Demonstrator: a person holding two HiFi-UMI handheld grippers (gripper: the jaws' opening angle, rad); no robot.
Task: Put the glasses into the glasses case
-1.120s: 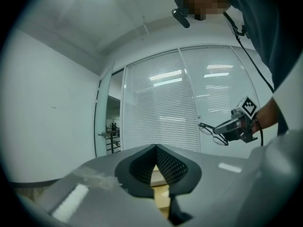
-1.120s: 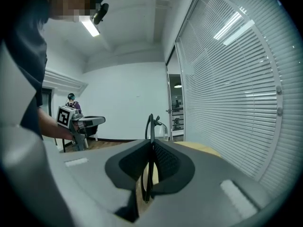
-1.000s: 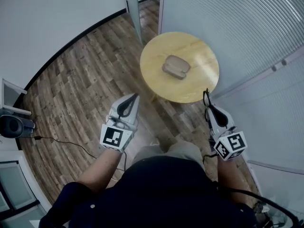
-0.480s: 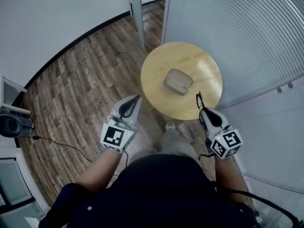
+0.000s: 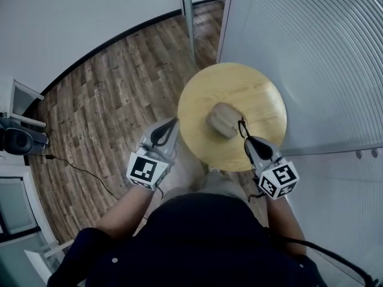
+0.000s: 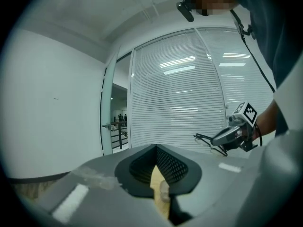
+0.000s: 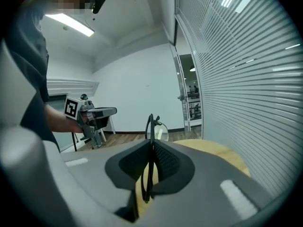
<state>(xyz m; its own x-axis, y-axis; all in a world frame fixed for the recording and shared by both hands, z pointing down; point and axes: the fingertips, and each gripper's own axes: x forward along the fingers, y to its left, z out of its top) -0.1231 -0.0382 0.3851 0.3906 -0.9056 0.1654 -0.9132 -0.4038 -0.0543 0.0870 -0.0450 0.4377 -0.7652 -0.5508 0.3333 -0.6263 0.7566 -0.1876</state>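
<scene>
A grey-brown glasses case [image 5: 222,119] lies closed near the middle of the round wooden table [image 5: 263,103]. My right gripper [image 5: 245,140] is shut on a dark-framed pair of glasses [image 5: 242,128], held by the frame, with the lenses sticking out toward the case just right of it. In the right gripper view the glasses [image 7: 151,126] stand edge-on between the jaws of the right gripper [image 7: 151,146]. My left gripper [image 5: 172,123] is shut and empty, just off the table's left edge. Neither gripper view shows the case.
A glass wall with white blinds [image 5: 323,52] curves round the table's right side. A door frame [image 5: 187,5] stands behind it. Wooden floor [image 5: 102,94] lies to the left, with a cable and a dark device [image 5: 17,141] at the far left.
Both grippers have moved forward toward the table. The right one, still holding the glasses, has come from off the table's near edge to just beside the case.
</scene>
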